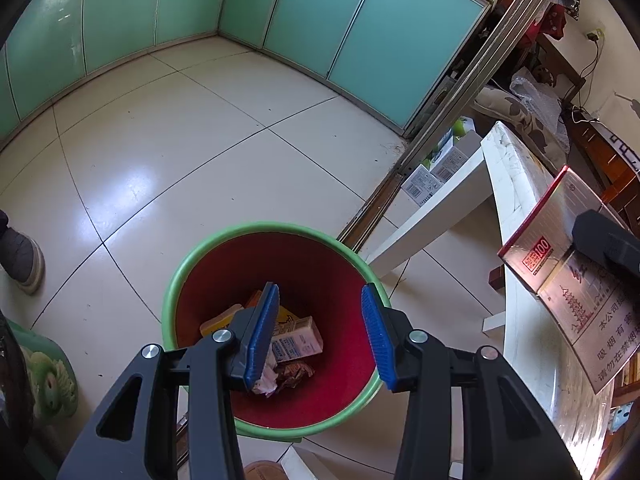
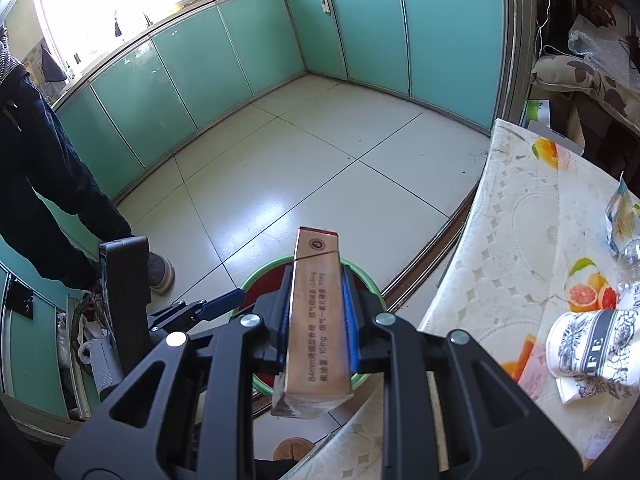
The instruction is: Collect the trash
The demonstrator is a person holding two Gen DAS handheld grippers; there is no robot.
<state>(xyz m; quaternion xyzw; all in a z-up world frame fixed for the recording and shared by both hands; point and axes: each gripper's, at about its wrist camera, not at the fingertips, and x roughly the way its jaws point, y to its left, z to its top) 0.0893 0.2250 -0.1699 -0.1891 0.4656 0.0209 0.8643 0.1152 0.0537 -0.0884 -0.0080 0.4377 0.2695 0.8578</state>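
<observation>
A green bin with a red inside [image 1: 352, 360] stands on the tiled floor and holds cartons and crumpled paper [image 1: 296, 344]. My left gripper [image 1: 320, 288] hangs open right over the bin's mouth, with nothing between its blue pads. My right gripper [image 2: 316, 276] is shut on a long gold cigarette carton [image 2: 316, 320], which sticks out forward above the bin's rim [image 2: 260, 276]. The same carton [image 1: 560, 248] appears at the right of the left wrist view, beside the table edge. The left gripper [image 2: 208, 308] shows low at the left of the right wrist view.
A table with a fruit-print cloth [image 2: 520, 216] stands right of the bin, bearing a crushed patterned paper cup [image 2: 592, 344] and a plastic wrapper [image 2: 622, 220]. Boxes [image 1: 432, 176] sit under it. A person's shoe [image 1: 22, 260] and teal cabinets [image 1: 120, 16] border the open floor.
</observation>
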